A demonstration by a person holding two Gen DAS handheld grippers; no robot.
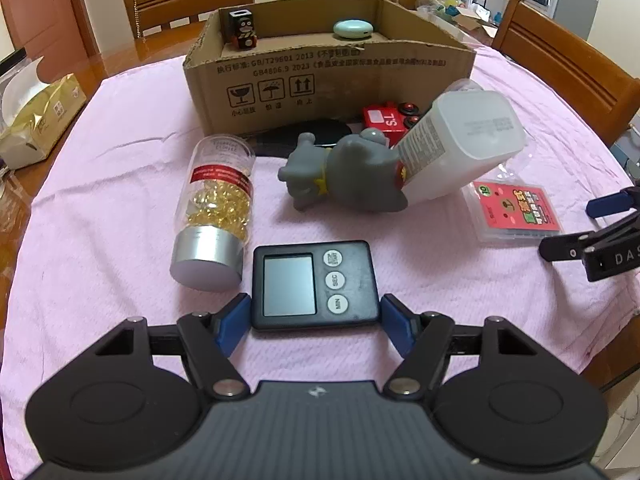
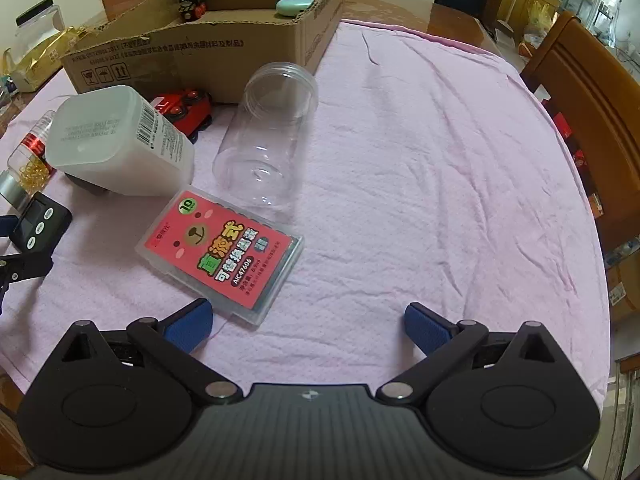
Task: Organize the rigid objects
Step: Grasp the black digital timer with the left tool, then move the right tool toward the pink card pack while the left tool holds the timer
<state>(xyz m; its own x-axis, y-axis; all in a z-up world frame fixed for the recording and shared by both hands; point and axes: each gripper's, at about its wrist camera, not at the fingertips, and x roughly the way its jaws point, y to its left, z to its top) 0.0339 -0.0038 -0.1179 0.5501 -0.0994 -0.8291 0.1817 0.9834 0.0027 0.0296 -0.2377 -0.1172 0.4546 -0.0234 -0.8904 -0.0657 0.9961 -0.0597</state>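
Left gripper (image 1: 315,322) brackets the black rectangular digital timer (image 1: 315,283) lying flat on the pink cloth (image 1: 120,216); its blue pads look to be at the timer's side edges, though whether they press I cannot tell. Left of the timer lies a clear capsule bottle with a silver cap (image 1: 214,216). Further right are a grey rubber animal toy (image 1: 344,172), a white translucent plastic bottle (image 1: 460,144) leaning on it, a red toy vehicle (image 1: 382,120), a clear empty plastic jar (image 2: 266,136) and a flat clear case with a pink label (image 2: 224,256). Right gripper (image 2: 308,322) hangs wide and empty beside that case. Inside the brown cardboard box (image 1: 328,80) sit only a black penguin block (image 1: 242,30) and a mint oval case (image 1: 352,28), so most of the sorting seems left.
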